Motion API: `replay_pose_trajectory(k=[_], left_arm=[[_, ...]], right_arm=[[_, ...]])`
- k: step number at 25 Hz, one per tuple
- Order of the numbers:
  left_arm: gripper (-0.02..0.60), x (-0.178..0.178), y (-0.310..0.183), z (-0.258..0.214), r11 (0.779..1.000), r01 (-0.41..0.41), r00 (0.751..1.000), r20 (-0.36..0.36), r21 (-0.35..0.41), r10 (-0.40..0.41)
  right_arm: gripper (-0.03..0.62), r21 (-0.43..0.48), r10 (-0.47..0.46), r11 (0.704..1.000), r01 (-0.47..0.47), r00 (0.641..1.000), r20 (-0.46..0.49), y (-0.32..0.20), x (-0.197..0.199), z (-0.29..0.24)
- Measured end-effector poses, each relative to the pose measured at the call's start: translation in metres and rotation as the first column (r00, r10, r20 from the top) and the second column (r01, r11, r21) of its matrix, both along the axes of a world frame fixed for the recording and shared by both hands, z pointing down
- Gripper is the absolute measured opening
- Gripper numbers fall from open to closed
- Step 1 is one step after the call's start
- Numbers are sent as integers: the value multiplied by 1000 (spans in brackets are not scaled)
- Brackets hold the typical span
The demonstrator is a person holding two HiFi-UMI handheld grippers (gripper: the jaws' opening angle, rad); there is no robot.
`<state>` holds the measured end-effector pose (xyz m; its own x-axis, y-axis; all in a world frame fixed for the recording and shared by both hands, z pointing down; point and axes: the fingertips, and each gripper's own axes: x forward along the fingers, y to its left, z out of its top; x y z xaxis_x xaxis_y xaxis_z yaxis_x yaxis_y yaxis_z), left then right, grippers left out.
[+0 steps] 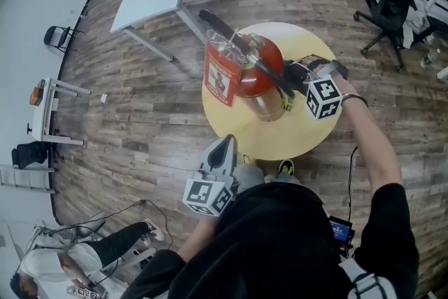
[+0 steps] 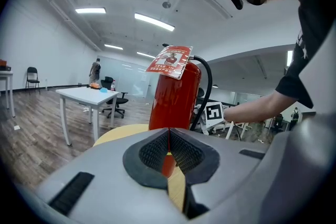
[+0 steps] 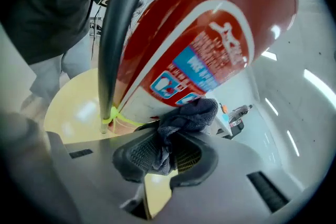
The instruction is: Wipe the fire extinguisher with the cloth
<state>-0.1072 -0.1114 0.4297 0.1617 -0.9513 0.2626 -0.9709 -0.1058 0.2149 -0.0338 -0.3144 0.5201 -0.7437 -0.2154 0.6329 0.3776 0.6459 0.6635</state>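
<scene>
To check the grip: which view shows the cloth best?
The right gripper view: the cloth sits clamped between the jaws, near the fire extinguisher. The head and left gripper views do not show it.

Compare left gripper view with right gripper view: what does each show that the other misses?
Only the left gripper view: the left tongs shut on nothing, a paper tag atop the fire extinguisher, the other gripper's marker cube, a white table behind.
Only the right gripper view: the right tongs shut on the dark cloth, held against the printed label; a yellow-green tie on the black hose.
Both: the extinguisher, the hose and the round yellow table.
</scene>
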Motion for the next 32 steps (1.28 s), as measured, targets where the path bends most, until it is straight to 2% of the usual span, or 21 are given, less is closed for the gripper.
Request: replay_pose_trajectory(k=[2, 4, 8, 10, 12, 17, 22, 25, 29, 31, 32], left_arm=[[25, -2, -1, -1, 1000, 4, 1000, 1, 3, -4], [25, -3, -2, -1, 1000, 8, 1000, -1, 5, -8], [25, -7, 0, -1, 1000, 23, 1000, -3, 7, -23], [25, -11, 1, -1, 999, 36, 999, -3, 8, -36], [25, -16, 5, -1, 999, 53, 999, -4, 5, -53], [25, -29, 15, 7, 996, 83, 997, 6, -26, -83], [24, -30, 15, 13, 995, 83, 996, 17, -52, -82], [23, -27, 12, 12, 996, 75, 997, 17, -57, -74], [25, -25, 10, 16, 995, 63, 998, 19, -71, -62], [23, -28, 8, 15, 995, 68, 998, 22, -67, -66], [25, -28, 6, 15, 995, 69, 997, 22, -66, -67]], right_arm=[[67, 61, -39, 997, 37, 998, 45, -7, -10, -30], [67, 132, -80, 989, 63, 988, 130, -13, -24, -76], [67, 253, -150, 965, 71, 939, 308, -17, -48, -168], [67, 268, -167, 960, 78, 930, 328, -16, -54, -177], [67, 253, -170, 963, 92, 937, 306, -14, -54, -159], [67, 123, -123, 987, 101, 975, 184, -8, -33, -70], [67, -7, -101, 995, 101, 993, 60, 1, -8, 7], [67, -134, -33, 990, 39, 998, 44, 10, 7, 47], [67, -295, 25, 954, -53, 995, -97, 46, 38, 129], [67, -379, 105, 915, -136, 989, -100, 61, 43, 156], [67, -424, 175, 885, -191, 982, -77, 63, 42, 159]])
